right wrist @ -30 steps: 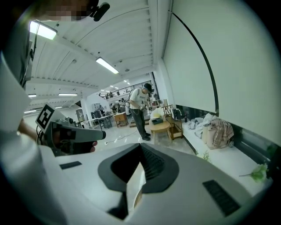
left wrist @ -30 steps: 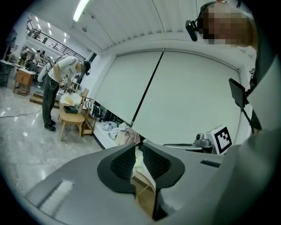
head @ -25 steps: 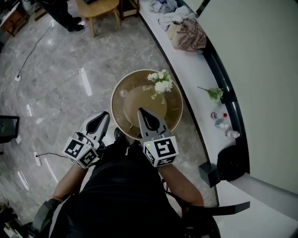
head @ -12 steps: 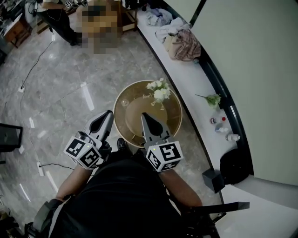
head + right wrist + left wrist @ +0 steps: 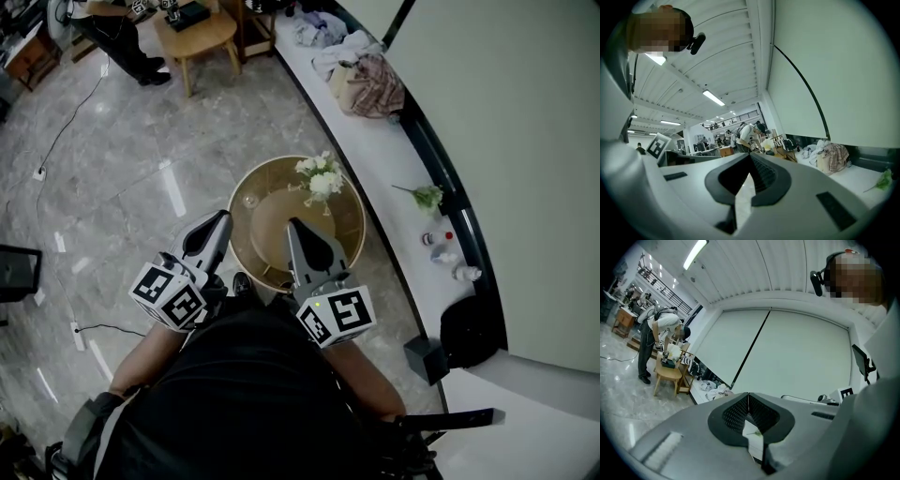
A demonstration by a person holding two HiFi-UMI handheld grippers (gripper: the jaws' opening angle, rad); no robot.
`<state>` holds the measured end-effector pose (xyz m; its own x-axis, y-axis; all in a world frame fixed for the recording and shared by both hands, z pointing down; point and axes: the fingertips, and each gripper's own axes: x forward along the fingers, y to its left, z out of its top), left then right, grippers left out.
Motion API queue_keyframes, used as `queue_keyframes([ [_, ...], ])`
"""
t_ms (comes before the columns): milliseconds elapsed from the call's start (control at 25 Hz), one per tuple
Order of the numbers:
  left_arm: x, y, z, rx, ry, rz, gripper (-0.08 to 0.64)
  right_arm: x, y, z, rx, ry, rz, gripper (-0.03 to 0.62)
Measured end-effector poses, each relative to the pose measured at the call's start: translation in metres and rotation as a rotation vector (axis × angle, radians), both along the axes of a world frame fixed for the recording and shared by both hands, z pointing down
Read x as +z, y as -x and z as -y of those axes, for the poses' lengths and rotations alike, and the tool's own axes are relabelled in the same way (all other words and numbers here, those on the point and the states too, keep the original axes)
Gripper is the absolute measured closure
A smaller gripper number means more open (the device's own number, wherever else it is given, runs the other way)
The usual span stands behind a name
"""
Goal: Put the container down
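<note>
Head view is showing both claws hovering side by side above the near edge of the round gold surface (image 5: 349,232), close to the person's body. The left claw (image 5: 223,217) is pointing at the marble floor (image 5: 122,169) just beside that surface's left rim. The right claw (image 5: 292,224) is hanging over the surface's near half.

Left gripper view is showing the left claw (image 5: 748,397) fully closed, its ribbed pads (image 5: 736,413) meeting at the tips and gripping nothing. Right gripper view is showing the right claw (image 5: 751,157) closed in the same way and also gripping nothing.

The container with white flowers (image 5: 321,184) is standing upright on the round gold surface, near its far right rim and well apart from both claws. A small clear glass (image 5: 249,200) is standing near the far left rim.

Along the curved window, a white ledge (image 5: 394,159) is carrying a pile of clothing (image 5: 361,70), a green sprig (image 5: 427,195) and small bottles (image 5: 441,246). A wooden stool (image 5: 195,33) is standing on the floor at the far side, and a person (image 5: 654,341) is bending over it.
</note>
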<state>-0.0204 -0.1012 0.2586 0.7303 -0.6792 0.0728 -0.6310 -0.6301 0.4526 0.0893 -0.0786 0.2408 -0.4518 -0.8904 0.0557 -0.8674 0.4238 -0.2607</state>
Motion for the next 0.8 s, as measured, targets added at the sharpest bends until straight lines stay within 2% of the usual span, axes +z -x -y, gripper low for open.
queue_keyframes([
  [320, 0.002, 0.001, 0.016, -0.005, 0.006, -0.008, 0.555, 0.004, 0.000, 0.013, 0.010, 0.007, -0.051, 0.586],
  [800, 0.019, 0.003, 0.038, 0.014, 0.039, 0.016, 0.555, 0.014, -0.001, 0.033, 0.040, 0.035, -0.038, 0.586],
])
